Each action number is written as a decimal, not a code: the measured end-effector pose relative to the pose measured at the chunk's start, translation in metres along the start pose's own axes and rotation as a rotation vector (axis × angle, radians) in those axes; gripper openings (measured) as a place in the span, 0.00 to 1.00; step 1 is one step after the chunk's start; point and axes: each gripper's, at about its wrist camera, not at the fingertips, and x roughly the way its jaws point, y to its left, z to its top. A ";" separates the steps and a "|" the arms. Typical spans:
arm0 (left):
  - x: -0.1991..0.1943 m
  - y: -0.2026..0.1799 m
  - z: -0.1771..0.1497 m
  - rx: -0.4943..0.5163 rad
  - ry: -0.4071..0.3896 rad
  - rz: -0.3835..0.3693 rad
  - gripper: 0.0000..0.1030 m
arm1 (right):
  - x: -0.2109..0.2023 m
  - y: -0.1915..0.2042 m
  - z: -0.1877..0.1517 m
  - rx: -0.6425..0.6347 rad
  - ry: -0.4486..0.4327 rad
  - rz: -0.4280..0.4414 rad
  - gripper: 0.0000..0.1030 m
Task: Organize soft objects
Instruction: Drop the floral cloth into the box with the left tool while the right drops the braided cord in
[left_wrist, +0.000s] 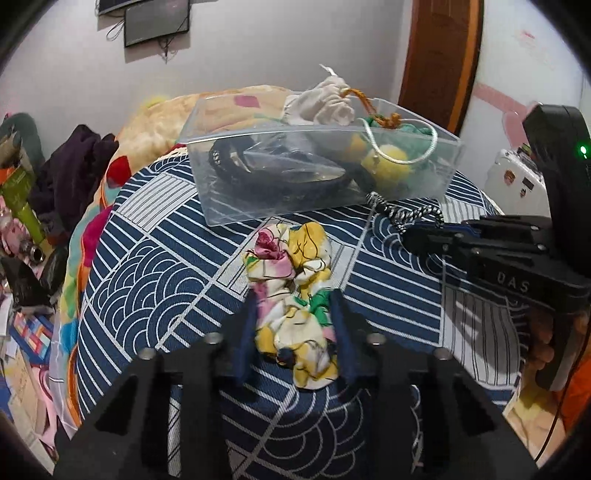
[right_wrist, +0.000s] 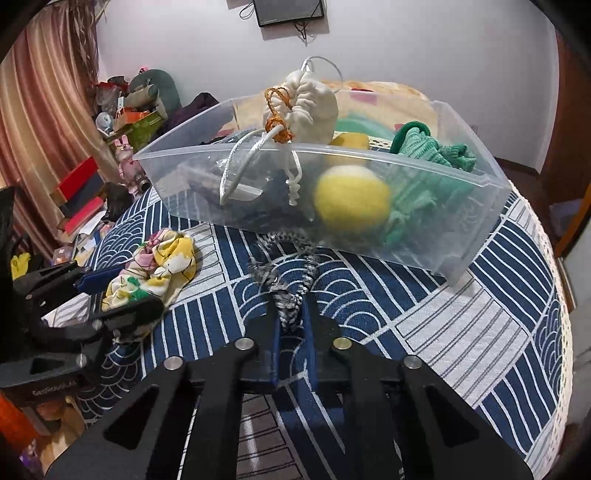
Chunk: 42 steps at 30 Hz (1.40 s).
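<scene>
Straddling a crumpled floral cloth (left_wrist: 295, 295) on the patterned bench (left_wrist: 147, 288), left claw (left_wrist: 293, 295) fingers apart; pinching a black-and-white cord (right_wrist: 291, 291), right claw (right_wrist: 291, 306), just before the clear bin (right_wrist: 461, 206).

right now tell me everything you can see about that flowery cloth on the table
The flowery cloth is a crumpled, soft-looking piece of fabric, white with yellow, pink and green patches and thin dark lines. It lies bunched on the blue-and-white patterned tablecloth, just in front of the clear plastic box and outside it. The left gripper straddles its near end, blue fingers on either side and about touching it; the cloth is not lifted.
</scene>
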 end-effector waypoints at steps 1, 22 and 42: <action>-0.002 0.000 -0.001 0.004 -0.002 -0.001 0.25 | -0.002 0.000 -0.001 0.001 -0.003 -0.001 0.08; -0.066 0.018 0.054 -0.061 -0.227 -0.022 0.22 | -0.068 0.001 0.021 -0.016 -0.233 -0.024 0.07; 0.011 0.033 0.127 -0.095 -0.150 -0.039 0.22 | -0.023 -0.030 0.094 0.035 -0.240 -0.159 0.08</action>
